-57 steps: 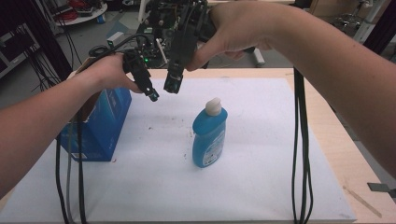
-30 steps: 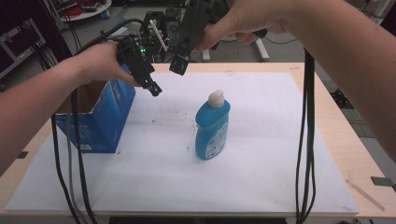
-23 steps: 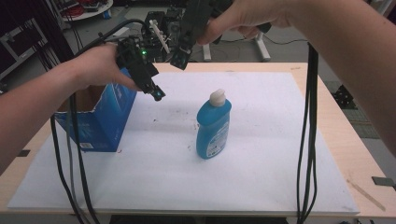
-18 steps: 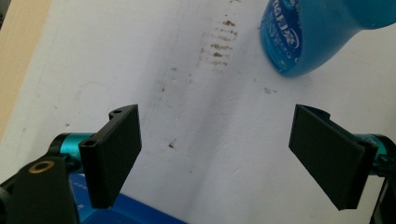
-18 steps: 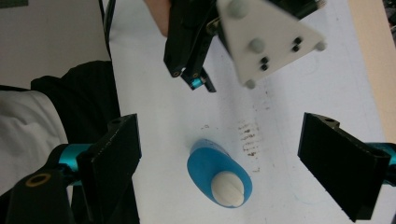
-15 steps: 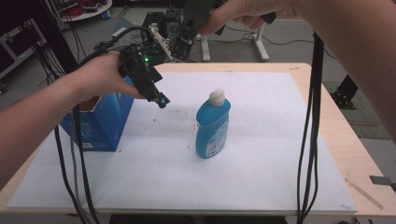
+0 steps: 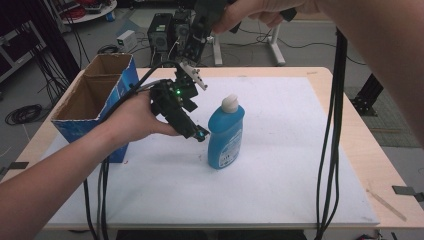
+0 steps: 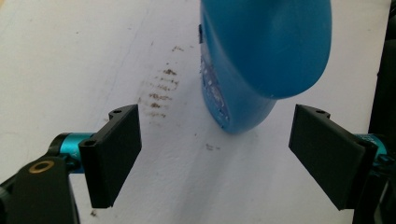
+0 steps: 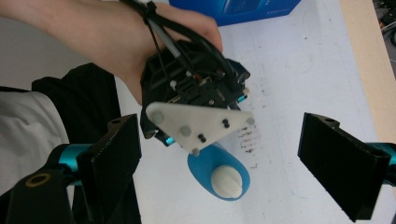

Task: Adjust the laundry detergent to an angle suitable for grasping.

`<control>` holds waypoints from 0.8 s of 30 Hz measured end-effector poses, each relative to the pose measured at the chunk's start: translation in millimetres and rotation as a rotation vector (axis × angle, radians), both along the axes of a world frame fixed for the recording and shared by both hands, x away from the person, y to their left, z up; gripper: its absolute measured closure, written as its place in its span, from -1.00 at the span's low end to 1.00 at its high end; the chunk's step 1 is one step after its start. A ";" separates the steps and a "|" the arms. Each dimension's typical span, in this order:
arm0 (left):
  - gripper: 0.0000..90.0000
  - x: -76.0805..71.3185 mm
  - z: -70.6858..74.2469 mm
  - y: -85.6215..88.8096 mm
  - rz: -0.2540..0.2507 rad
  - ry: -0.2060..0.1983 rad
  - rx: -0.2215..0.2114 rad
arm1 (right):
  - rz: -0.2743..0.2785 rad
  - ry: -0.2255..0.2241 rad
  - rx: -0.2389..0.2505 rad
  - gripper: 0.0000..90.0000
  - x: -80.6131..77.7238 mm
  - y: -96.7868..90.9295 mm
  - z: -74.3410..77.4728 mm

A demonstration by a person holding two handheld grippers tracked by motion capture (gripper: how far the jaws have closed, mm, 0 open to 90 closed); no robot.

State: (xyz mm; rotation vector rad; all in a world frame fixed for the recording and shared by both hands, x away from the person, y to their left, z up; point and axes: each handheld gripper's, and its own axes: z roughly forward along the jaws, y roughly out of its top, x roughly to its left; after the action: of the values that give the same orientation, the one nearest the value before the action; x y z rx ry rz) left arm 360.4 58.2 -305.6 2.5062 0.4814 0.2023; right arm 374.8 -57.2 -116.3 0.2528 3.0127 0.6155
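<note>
A blue bottle (image 7: 226, 135) with a white cap (image 7: 229, 103) stands upright on the white table sheet (image 7: 280, 165). My left gripper (image 7: 199, 134) is low at the bottle's left side, a hand wrapped around it. In the left gripper view its jaws are open and the bottle (image 8: 261, 56) stands just ahead, between them but not touched. My right gripper (image 7: 196, 42) hangs high over the table's back, open. The right gripper view looks down past its open jaws on the left gripper's white three-cornered plate (image 9: 198, 125) and the bottle's cap (image 9: 227, 181).
An open blue cardboard box (image 7: 95, 100) stands at the table's left, close behind the left hand. Black cables (image 7: 330, 125) hang from the right arm across the right side. Brown scuff marks (image 8: 159, 91) dot the sheet beside the bottle. Computer cases sit on the floor beyond.
The left gripper has dropped down and to the right, from above the box to the bottle's side. The right gripper has risen toward the back. The bottle stays put.
</note>
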 end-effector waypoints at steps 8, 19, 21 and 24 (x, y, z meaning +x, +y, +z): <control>-0.62 -6.9 -11.8 -15.5 -0.002 -0.014 -0.031 | -0.002 0.001 0.005 -0.72 1.4 -0.9 0.3; -0.62 -10.3 -20.1 -36.5 0.043 -0.047 -0.054 | 0.003 -0.001 -0.002 -0.72 0.4 1.4 0.6; -0.62 -10.6 -21.6 -39.8 0.049 -0.050 -0.051 | 0.003 0.000 -0.001 -0.72 0.3 1.5 0.6; -0.62 -11.1 -22.6 -42.5 0.063 -0.052 -0.058 | 0.003 0.000 0.000 -0.72 0.4 1.6 0.6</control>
State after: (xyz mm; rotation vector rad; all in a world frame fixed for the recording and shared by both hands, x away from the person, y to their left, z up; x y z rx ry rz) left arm 349.4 15.7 -328.2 2.4249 0.5376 0.2732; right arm 375.2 -55.6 -115.7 0.2479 3.0142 0.6151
